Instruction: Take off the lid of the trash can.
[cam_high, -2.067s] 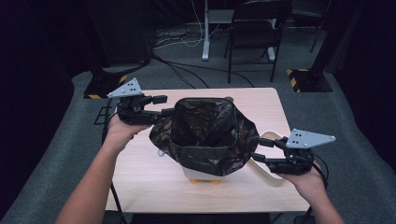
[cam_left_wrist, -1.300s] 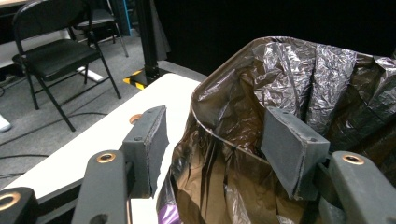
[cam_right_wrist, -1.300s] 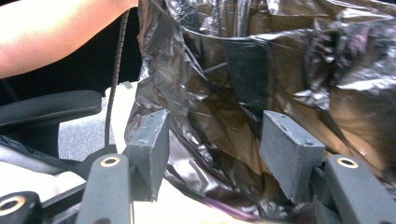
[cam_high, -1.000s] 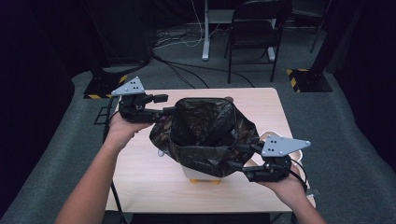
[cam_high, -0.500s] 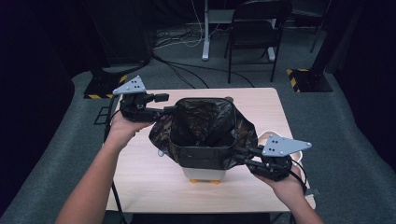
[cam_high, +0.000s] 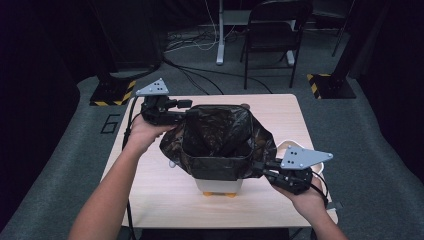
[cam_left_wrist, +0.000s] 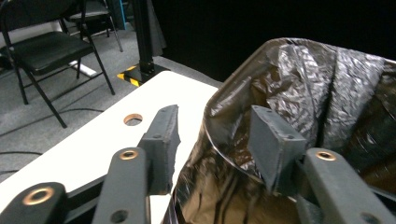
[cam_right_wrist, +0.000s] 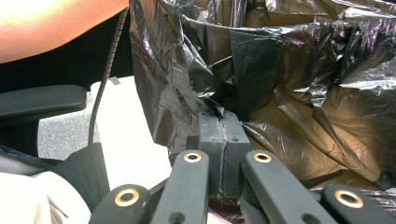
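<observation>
The right gripper (cam_right_wrist: 223, 122) is clamped on the black bin liner (cam_high: 220, 131), while the left gripper (cam_left_wrist: 219, 135), jaws closing, straddles the liner's rim without yet pressing it.

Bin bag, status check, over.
Right gripper shut on bin bag. Left gripper straddles its rim, jaws just closing, not pressing yet. Nothing in the way.

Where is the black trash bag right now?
In the high view, the black trash bag lines a white bin at the table's middle, its edges draped over the rim, between the left tool and the right tool.
</observation>
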